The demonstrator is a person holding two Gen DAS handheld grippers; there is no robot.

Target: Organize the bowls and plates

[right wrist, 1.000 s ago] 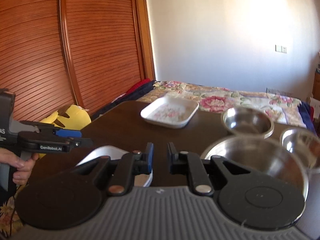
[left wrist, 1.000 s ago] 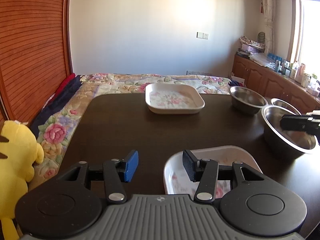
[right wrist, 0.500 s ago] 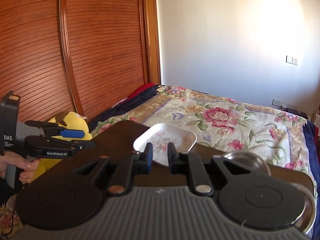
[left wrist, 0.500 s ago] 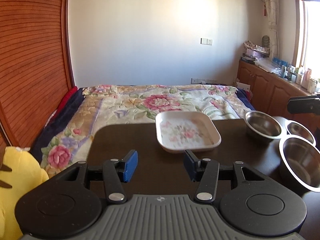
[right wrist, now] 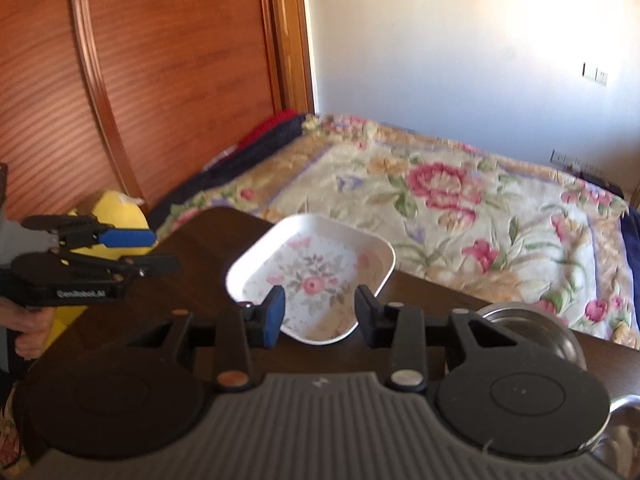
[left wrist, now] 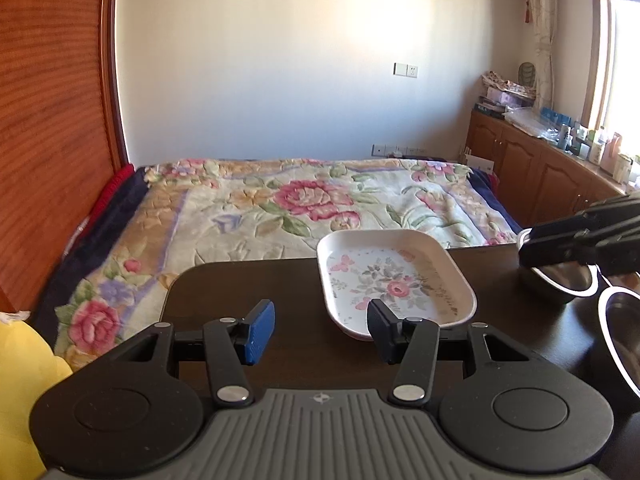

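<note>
A white square plate with a flower print (left wrist: 394, 280) (right wrist: 316, 276) sits at the far edge of the dark table (left wrist: 248, 288). My left gripper (left wrist: 320, 330) is open, just short of the plate's near left corner, with nothing between its fingers. My right gripper (right wrist: 318, 316) is open too, its fingers straddling the plate's near edge from above. A steel bowl (left wrist: 560, 280) (right wrist: 532, 328) stands to the right of the plate. A larger steel bowl (left wrist: 620, 336) is at the right edge. The right gripper shows from the side in the left wrist view (left wrist: 580, 240).
A bed with a floral cover (left wrist: 304, 204) lies right behind the table. A yellow plush toy (right wrist: 108, 216) sits at the table's left. A wooden wardrobe (left wrist: 52, 120) is on the left and a low cabinet (left wrist: 540, 172) on the right. A hand (right wrist: 28, 336) holds the left gripper.
Both grippers have moved forward towards the far plate, and the near plate has dropped out of view. My right gripper has gone from shut to open.
</note>
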